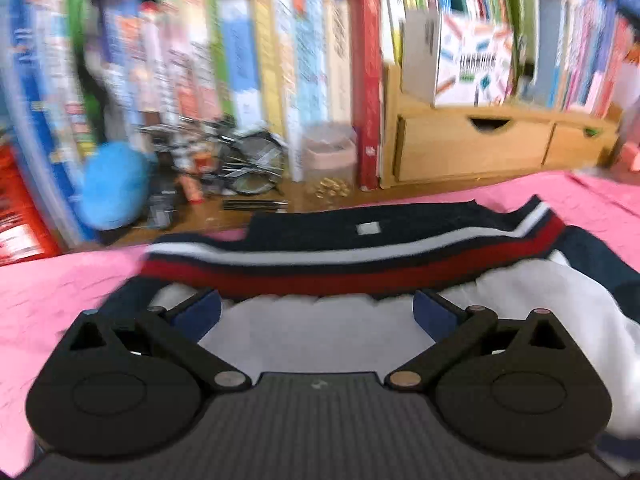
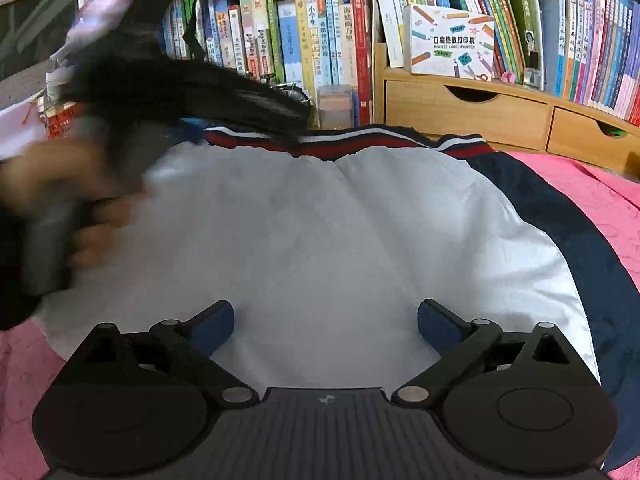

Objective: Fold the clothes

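One jacket, white lining up, lies on the pink-covered worktop, its striped collar toward 12 o'clock below packed bookshelves and two wooden drawers. Both the left gripper and right gripper have fingers spread wide, holding nothing

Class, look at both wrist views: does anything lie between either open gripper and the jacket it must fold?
Nothing visible does. The left gripper and right gripper are both open directly over the jacket's white lining. The desk clutter sits beyond the striped hem, out of the way.
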`<state>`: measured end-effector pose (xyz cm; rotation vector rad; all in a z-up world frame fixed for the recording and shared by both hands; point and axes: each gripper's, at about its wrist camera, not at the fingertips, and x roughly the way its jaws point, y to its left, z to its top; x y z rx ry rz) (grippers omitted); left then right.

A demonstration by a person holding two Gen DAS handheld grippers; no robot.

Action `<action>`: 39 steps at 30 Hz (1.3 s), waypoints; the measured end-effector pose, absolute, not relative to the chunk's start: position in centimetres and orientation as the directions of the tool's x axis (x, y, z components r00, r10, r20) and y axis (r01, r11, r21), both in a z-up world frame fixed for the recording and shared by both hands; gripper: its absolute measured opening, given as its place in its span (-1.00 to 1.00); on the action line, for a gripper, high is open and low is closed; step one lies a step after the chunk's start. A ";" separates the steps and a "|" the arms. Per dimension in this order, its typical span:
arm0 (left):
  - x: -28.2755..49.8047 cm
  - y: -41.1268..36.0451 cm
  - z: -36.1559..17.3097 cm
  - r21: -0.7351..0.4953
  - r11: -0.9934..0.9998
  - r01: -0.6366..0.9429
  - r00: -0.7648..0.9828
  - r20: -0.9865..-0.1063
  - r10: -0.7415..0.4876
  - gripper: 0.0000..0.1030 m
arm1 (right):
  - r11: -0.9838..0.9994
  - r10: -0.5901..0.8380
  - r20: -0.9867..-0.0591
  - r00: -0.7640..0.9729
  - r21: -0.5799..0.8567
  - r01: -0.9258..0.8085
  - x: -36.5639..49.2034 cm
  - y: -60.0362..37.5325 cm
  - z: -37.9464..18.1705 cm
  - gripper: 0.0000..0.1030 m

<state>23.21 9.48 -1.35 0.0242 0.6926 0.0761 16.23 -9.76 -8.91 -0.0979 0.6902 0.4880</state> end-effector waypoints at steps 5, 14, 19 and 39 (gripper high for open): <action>14.3 12.6 -0.6 0.030 0.992 -0.125 0.792 -0.599 0.118 1.00 | 0.889 0.396 -0.625 0.673 0.077 -0.452 15.8 -10.3 -8.5 0.97; 6.7 19.3 -4.8 0.153 0.954 -0.257 0.723 -0.625 0.295 1.00 | 0.950 0.300 -0.595 0.746 0.117 -0.289 13.4 -22.0 -8.3 0.69; 5.2 19.7 -3.0 0.133 0.939 -0.317 0.727 -0.602 0.331 1.00 | 0.967 0.218 -0.563 0.797 0.233 -0.101 10.9 -26.1 -5.2 0.91; -1.1 10.3 -2.6 0.066 0.988 -0.139 0.712 -0.687 0.146 1.00 | 0.915 0.355 -0.559 0.749 0.372 -0.156 1.1 -24.3 -6.5 0.98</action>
